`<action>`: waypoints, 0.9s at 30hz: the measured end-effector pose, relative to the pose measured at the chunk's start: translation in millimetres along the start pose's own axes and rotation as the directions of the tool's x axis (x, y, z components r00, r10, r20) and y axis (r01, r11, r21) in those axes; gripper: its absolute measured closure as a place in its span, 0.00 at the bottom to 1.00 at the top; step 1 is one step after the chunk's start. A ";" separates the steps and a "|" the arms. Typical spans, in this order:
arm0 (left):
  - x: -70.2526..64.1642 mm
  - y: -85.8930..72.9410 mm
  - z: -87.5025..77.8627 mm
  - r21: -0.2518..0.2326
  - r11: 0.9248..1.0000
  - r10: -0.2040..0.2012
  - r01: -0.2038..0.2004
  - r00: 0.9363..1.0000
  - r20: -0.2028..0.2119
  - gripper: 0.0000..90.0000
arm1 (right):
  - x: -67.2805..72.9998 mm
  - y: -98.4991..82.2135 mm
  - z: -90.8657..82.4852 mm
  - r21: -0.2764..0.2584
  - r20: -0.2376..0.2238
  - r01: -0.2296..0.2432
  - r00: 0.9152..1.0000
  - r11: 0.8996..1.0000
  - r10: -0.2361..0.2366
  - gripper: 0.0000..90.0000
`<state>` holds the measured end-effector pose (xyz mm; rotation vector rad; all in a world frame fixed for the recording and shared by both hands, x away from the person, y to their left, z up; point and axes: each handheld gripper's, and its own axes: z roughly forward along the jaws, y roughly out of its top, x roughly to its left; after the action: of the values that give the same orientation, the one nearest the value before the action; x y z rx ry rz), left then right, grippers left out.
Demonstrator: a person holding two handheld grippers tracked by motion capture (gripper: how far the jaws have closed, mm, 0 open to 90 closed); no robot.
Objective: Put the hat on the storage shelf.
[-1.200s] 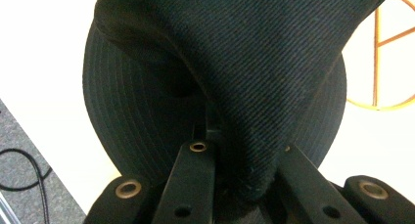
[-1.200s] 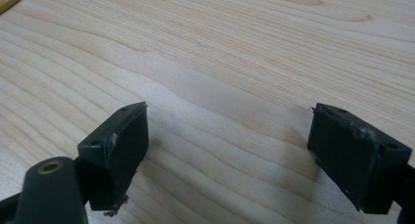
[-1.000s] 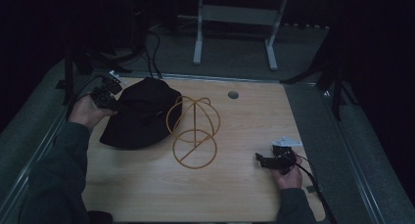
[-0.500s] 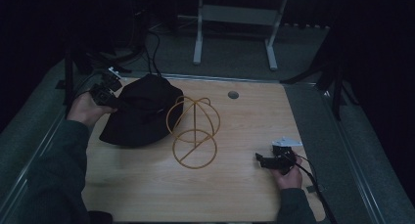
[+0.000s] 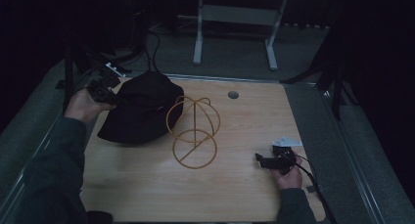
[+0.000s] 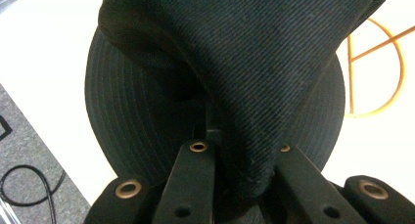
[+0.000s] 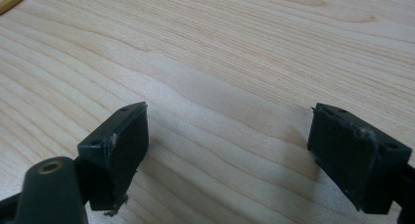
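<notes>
Pale wood table [image 5: 147, 185] filled the foreground. Nearest, the right gripper [image 5: 266, 161] rested low with jaws spread wide, holding nothing. Farther off stood a gold wire stand [image 5: 193, 131]. Beyond, the left gripper [image 6: 240, 160] pinched the black hat [image 5: 139, 106] at the table's far left.

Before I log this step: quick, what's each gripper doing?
Left gripper: shut on the black hat.
Right gripper: open, holding nothing, low over the wooden table.

A dim room: grey carpet floor [image 5: 235, 57] surrounds the wooden table [image 5: 147, 185], white desk frame [image 5: 235, 18] behind.
</notes>
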<state>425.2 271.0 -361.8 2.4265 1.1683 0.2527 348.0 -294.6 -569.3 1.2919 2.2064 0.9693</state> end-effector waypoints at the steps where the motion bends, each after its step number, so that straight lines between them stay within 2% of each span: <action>1: -0.1 0.3 -1.4 -0.003 1.000 0.001 -0.001 1.000 -0.001 0.98 | 0.0 0.0 0.0 0.000 0.000 0.000 1.000 1.000 0.000 0.17; 9: -1.1 1.1 -8.9 -0.014 1.000 0.011 -0.012 1.000 -0.007 0.98 | 0.1 0.0 0.0 0.001 -0.001 0.001 1.000 1.000 -0.001 0.17; 21: 2.6 2.0 -18.1 -0.043 0.999 -0.002 0.002 1.000 -0.007 0.98 | 0.1 0.0 0.0 0.001 -0.002 0.001 1.000 1.000 -0.001 0.17; 27: 3.3 2.9 -23.0 -0.050 0.999 0.007 -0.007 1.000 -0.001 0.98 | 0.1 0.0 0.0 0.001 -0.002 0.002 1.000 1.000 -0.002 0.17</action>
<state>421.4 279.0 -340.0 2.3883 1.1404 0.2817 347.9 -294.5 -569.3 1.2899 2.2092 0.9697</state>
